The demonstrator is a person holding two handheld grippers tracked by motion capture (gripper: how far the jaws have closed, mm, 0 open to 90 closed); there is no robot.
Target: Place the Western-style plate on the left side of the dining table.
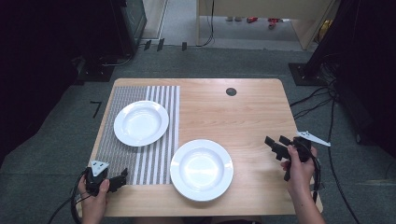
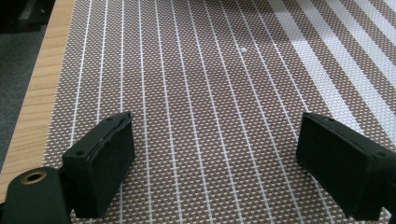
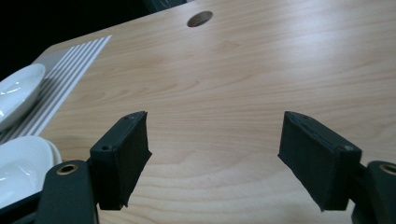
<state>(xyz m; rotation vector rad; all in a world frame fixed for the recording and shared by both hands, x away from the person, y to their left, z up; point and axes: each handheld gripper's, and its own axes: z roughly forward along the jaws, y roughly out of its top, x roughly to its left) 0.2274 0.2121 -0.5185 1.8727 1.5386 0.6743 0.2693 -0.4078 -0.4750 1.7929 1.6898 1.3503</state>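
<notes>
Desk [image 1: 252, 112]: wood. Striped mat [image 1: 140, 163] at 9 o'clock. Near plate [image 1: 201, 169], 6 o'clock, half on mat: rigid, glossy, slippery, breakable; likely grip at rim. Left tongs [image 1: 122, 176], right tongs [image 1: 276, 143]: jaws apart, empty.

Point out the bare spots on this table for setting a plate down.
Free: the wood between the cable hole, the near plate and the right gripper. Crowded: the striped placemat, bearing the far plate, left gripper at its corner.
</notes>
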